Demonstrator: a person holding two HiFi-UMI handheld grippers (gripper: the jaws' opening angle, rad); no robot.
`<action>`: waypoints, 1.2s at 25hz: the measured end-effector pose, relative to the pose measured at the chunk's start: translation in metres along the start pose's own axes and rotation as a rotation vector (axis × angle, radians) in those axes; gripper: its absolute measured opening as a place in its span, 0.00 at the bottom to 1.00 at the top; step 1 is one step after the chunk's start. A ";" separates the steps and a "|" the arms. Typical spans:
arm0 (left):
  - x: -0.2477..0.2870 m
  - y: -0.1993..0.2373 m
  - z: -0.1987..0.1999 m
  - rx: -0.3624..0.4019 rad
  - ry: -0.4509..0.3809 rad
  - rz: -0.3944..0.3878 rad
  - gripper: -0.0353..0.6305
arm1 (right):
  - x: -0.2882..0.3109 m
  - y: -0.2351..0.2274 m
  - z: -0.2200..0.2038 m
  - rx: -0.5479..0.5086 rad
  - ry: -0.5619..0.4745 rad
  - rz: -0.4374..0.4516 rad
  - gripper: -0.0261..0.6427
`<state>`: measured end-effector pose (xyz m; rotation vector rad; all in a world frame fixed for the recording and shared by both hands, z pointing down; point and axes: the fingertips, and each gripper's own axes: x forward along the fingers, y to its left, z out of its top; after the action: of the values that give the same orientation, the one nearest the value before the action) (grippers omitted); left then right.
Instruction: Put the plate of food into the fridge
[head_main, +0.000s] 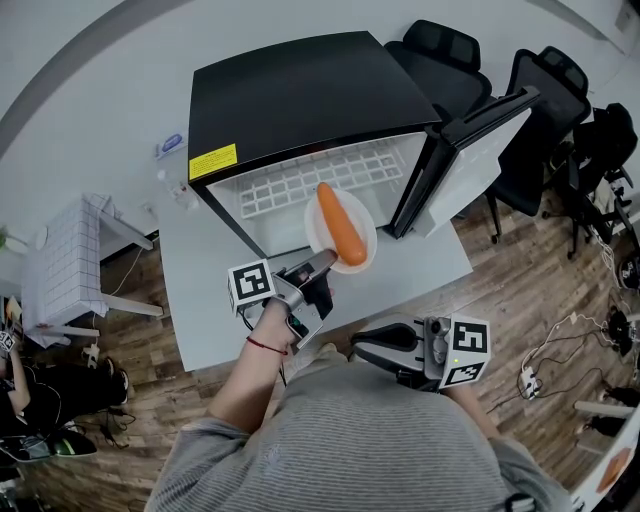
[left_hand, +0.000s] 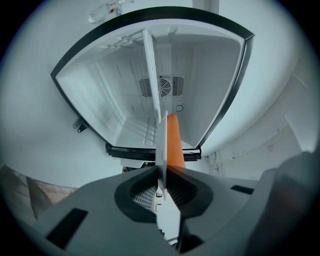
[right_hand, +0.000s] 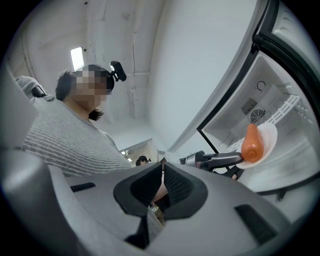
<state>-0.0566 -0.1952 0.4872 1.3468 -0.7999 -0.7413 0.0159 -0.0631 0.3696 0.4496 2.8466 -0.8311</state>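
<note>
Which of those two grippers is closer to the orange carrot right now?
Left. The left gripper is shut on the rim of the round white plate carrying the long orange carrot; the right gripper sits back by the person's waist, well apart.

Cool, even indoor light; heavy fisheye bend in every view.
A rectangular ceiling light (right_hand: 76, 56) glows at ten o'clock in the right gripper view. The black box-shaped fridge (head_main: 300, 90) has a soft sheen on top and a bright white inside. Black vignette rings both gripper views; the foreground at six o'clock blurs, including the thin white plate (left_hand: 162, 150).
</note>
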 end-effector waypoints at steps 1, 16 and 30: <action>0.002 -0.001 0.002 -0.006 -0.008 -0.003 0.12 | 0.000 -0.001 0.000 0.001 -0.001 -0.002 0.06; 0.017 0.004 0.039 0.010 -0.115 0.053 0.12 | -0.003 -0.010 0.003 0.011 -0.007 -0.019 0.06; 0.036 0.002 0.070 -0.038 -0.267 0.072 0.12 | -0.008 -0.022 0.008 0.018 -0.006 -0.041 0.06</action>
<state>-0.0960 -0.2633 0.4952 1.1932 -1.0351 -0.8860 0.0164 -0.0869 0.3758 0.3918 2.8544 -0.8644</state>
